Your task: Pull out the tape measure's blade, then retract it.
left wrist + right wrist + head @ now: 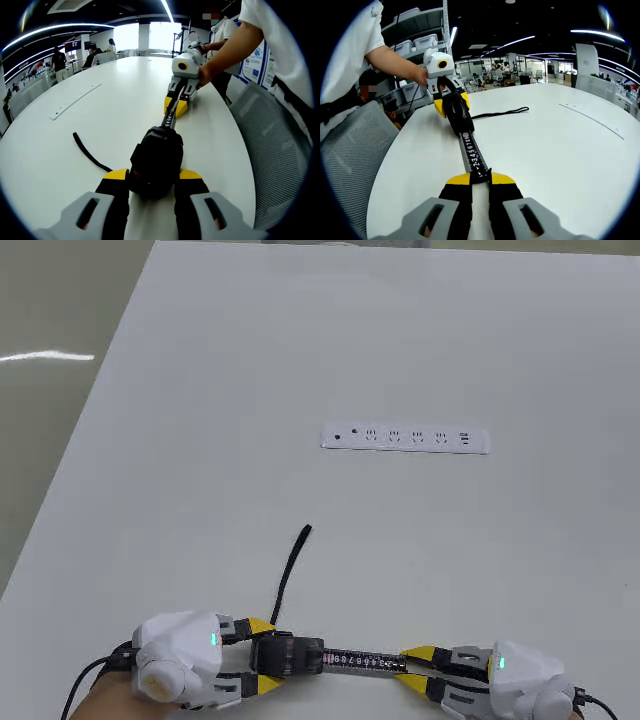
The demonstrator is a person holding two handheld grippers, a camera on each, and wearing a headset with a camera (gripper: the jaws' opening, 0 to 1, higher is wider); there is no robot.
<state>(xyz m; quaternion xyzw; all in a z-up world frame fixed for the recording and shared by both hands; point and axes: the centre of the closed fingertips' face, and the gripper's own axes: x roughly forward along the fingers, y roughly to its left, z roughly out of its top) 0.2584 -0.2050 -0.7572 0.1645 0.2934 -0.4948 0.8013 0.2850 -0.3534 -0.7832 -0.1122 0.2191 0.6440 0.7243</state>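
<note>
Nearby, beyond the blade [362, 659], lie strap [290, 575] and power strip [405, 437].

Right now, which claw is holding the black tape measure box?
The left claw: its yellow tips squeeze the black tape measure case. The right claw only pinches the end of the numbered blade sticking out of it.

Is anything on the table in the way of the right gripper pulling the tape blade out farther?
Nothing visible does. The right gripper grips the blade at its tip. The power strip lies far up the table, and the black strap lies beside the case, both off the blade's line.
</note>
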